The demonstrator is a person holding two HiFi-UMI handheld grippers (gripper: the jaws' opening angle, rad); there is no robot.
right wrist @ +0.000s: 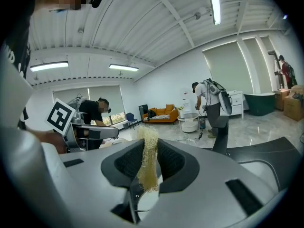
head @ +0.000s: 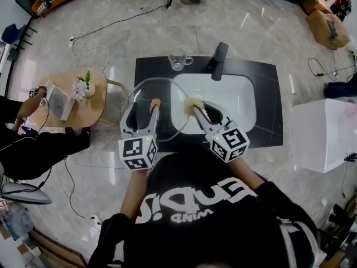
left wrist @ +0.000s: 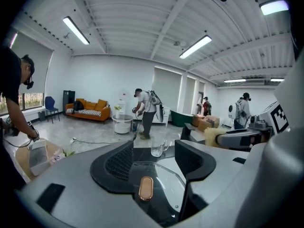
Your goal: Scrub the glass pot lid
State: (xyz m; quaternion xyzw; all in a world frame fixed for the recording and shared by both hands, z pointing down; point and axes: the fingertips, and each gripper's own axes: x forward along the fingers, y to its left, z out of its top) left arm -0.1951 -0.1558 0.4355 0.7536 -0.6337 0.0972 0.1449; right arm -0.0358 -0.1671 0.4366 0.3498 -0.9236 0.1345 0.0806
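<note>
The glass pot lid (head: 167, 94) lies over the left edge of the white sink basin (head: 237, 96), its copper knob (head: 155, 102) pointing up. My left gripper (head: 144, 109) stands open around that knob; in the left gripper view the knob (left wrist: 146, 188) sits low between the spread jaws without touching either pad, above the clear lid (left wrist: 168, 175). My right gripper (head: 203, 111) is shut on a pale fibrous scrubber (head: 193, 103), which rests at the lid's right rim. The scrubber (right wrist: 147, 141) stands pinched upright in the right gripper (right wrist: 149, 167).
A black counter (head: 265, 99) frames the sink, with a black faucet (head: 218, 60) and a glass cup (head: 178, 59) at its far edge. A round wooden table (head: 92, 108) with flowers stands left, a white box (head: 326, 133) right. Cables cross the floor; several people stand around.
</note>
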